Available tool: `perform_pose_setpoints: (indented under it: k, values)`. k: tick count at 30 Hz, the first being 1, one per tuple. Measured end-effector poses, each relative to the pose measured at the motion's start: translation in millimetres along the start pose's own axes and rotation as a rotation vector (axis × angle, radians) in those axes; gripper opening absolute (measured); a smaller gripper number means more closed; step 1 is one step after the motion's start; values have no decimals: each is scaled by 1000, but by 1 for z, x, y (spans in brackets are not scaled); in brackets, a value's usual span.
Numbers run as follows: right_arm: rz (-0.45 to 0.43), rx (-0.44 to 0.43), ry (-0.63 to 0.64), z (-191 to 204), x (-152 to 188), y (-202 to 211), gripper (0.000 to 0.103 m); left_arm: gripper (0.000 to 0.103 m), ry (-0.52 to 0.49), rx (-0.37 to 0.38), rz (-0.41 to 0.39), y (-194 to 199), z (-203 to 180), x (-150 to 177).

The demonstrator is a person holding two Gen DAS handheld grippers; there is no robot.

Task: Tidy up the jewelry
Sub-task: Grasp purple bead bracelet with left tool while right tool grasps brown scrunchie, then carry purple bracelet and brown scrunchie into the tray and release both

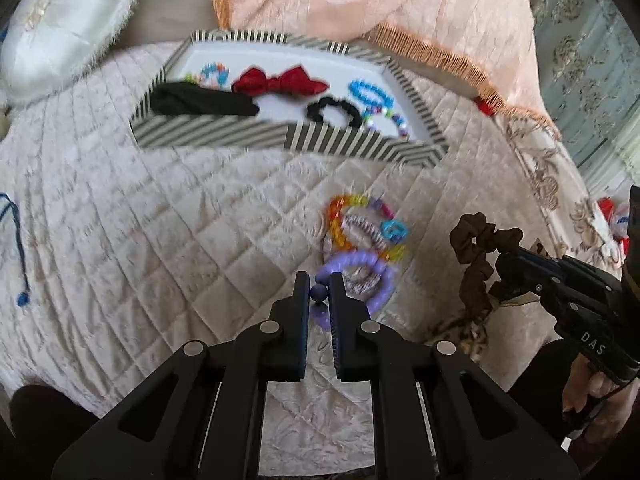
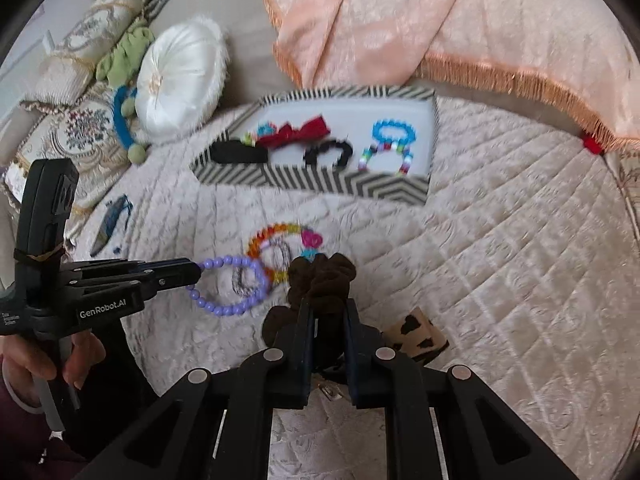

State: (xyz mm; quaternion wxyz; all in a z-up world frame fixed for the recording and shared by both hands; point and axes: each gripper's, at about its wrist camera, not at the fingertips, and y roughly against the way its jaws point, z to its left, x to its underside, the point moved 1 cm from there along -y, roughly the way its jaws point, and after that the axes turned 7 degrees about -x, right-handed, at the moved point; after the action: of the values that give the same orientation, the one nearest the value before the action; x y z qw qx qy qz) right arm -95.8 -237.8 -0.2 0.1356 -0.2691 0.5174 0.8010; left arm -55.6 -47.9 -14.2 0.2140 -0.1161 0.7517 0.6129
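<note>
Left gripper (image 1: 319,292) is being pinched on the purple bead bracelet (image 2: 232,286), loop trailing right over the quilt (image 2: 500,260) mid-area. Right gripper (image 2: 329,312) is being clamped on the brown scrunchie (image 2: 320,276). Striped box (image 2: 320,182) is being seen straight ahead at the quilt's far edge, judged nearer the left gripper

We see a cream quilted bedspread (image 2: 500,240) carrying a striped box (image 2: 320,180), a rainbow bead bracelet (image 2: 272,248) beside a small dark-and-white band (image 2: 279,256), a leopard-print item (image 2: 418,334) nearer us, a blue-handled tool (image 2: 110,222) at the left, a white round cushion (image 2: 180,80) and a peach fringed throw (image 2: 460,20)
</note>
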Motion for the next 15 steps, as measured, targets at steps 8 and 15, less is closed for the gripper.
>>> perform_pose_setpoints:
  k: [8,15]
  values:
    - [-50,1,7,5,-12,19,12,8,7,2,-49,27,5,-16]
    - [-98,-4,7,6,-26,32,12,8,12,-20,-108,48,14,-39]
